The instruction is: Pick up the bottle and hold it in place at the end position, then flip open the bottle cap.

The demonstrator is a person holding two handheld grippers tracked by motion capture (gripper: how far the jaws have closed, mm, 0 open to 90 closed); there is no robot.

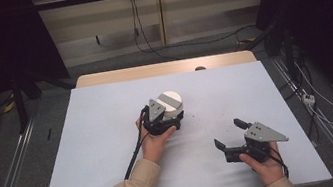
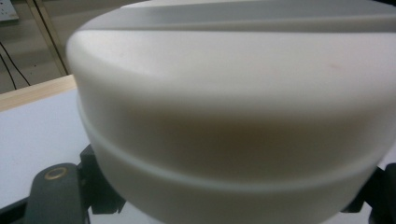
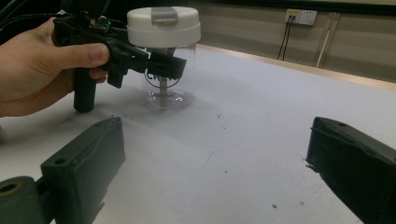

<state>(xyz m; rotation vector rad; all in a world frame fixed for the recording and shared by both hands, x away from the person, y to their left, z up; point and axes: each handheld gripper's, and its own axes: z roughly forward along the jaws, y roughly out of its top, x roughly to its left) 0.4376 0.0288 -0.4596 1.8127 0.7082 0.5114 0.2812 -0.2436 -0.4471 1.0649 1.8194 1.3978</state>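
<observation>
Where cables trail, grey tabletop [image 1: 112, 147].

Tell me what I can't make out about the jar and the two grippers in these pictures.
- Clear glass jar with a white round lid: the dark print on the glass is partly covered by the left hand-held gripper in the right gripper view, so it cannot be read.
- Jar's contents: too small in the high view; in the left gripper view the lid blocks them.
- Right hand-held gripper: jaws apart, nothing between them.
</observation>
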